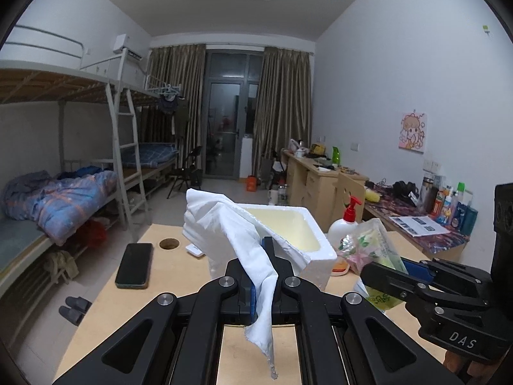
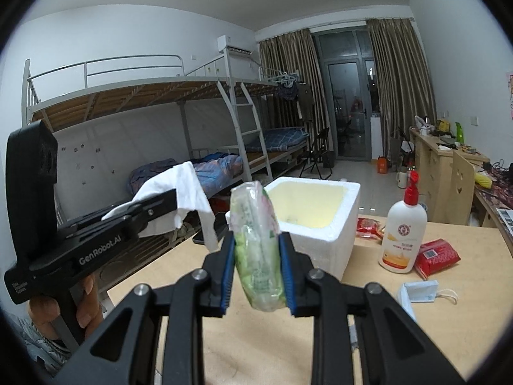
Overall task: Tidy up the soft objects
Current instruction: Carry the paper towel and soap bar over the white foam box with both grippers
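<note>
Above the wooden worktop [image 2: 449,304], the left gripper [image 1: 263,258] fingers clench a white cloth [image 1: 243,224] and the right gripper [image 2: 258,253] grips a green plastic-wrapped tissue pack [image 2: 258,240], neither yet in the seemingly empty white foam box [image 2: 336,224], with red packs [image 2: 437,253] and a mask [image 2: 418,290] still lying right.

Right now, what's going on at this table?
A person holds a pair of tongs in each hand over the wooden table. The left tongs are shut on a white cloth; the right tongs are clamped on a green-printed soft packet. Both are held up in front of the open white foam box. A red packet and lotion bottle sit on the table.
</note>
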The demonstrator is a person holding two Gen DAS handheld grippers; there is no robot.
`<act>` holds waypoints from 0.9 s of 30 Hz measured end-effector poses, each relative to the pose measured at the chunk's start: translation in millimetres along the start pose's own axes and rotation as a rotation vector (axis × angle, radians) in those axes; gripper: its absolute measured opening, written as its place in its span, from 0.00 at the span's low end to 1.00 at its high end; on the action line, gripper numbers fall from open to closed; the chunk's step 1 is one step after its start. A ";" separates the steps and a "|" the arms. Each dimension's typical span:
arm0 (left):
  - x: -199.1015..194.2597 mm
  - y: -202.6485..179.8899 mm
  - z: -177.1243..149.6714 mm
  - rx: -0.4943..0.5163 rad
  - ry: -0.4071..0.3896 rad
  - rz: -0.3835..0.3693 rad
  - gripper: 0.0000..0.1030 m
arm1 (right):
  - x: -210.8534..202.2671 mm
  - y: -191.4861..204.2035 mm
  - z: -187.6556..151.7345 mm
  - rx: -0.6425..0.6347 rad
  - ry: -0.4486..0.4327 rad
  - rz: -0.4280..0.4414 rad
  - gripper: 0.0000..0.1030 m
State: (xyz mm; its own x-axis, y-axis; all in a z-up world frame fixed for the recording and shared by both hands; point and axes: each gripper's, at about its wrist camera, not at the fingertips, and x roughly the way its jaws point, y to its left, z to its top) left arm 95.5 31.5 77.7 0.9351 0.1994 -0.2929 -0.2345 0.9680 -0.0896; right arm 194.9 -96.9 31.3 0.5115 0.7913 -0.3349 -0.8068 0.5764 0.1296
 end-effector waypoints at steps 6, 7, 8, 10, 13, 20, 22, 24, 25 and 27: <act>10.2 -3.5 10.6 0.046 -0.001 -0.018 0.03 | 6.8 -3.7 8.9 -0.004 0.002 -0.005 0.30; 12.4 -5.7 13.1 0.054 -0.002 -0.023 0.03 | 7.7 -3.9 11.2 -0.006 0.000 -0.006 0.30; 13.8 -5.8 15.4 0.058 -0.003 -0.029 0.03 | 8.1 -3.8 13.8 -0.008 -0.001 -0.009 0.30; 16.6 -6.6 21.7 0.070 -0.011 -0.042 0.03 | 10.0 -4.2 17.6 -0.013 -0.007 -0.012 0.30; 19.7 -5.9 29.8 0.088 -0.034 -0.047 0.03 | 12.7 -4.2 24.4 -0.023 -0.015 -0.015 0.30; 43.0 -3.4 49.0 0.087 -0.026 -0.071 0.03 | 28.6 -13.7 38.7 -0.017 -0.009 -0.016 0.30; 52.5 -4.4 53.6 0.092 -0.012 -0.072 0.03 | 32.3 -15.6 40.1 -0.017 -0.004 -0.014 0.30; 60.7 -4.5 56.0 0.091 0.004 -0.087 0.03 | 37.4 -17.8 41.6 -0.020 0.003 -0.017 0.30; 66.0 -5.4 57.7 0.094 0.010 -0.089 0.03 | 40.6 -18.6 43.7 -0.020 0.007 -0.019 0.30; 73.0 -5.6 59.8 0.097 0.017 -0.102 0.03 | 46.2 -21.6 45.6 -0.016 0.013 -0.022 0.30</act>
State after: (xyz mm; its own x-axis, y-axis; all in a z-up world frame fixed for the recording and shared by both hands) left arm 180.9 49.8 113.7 0.9479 0.0973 -0.3034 -0.1110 0.9934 -0.0279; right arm 249.5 -63.6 55.7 0.5253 0.7759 -0.3494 -0.8001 0.5901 0.1074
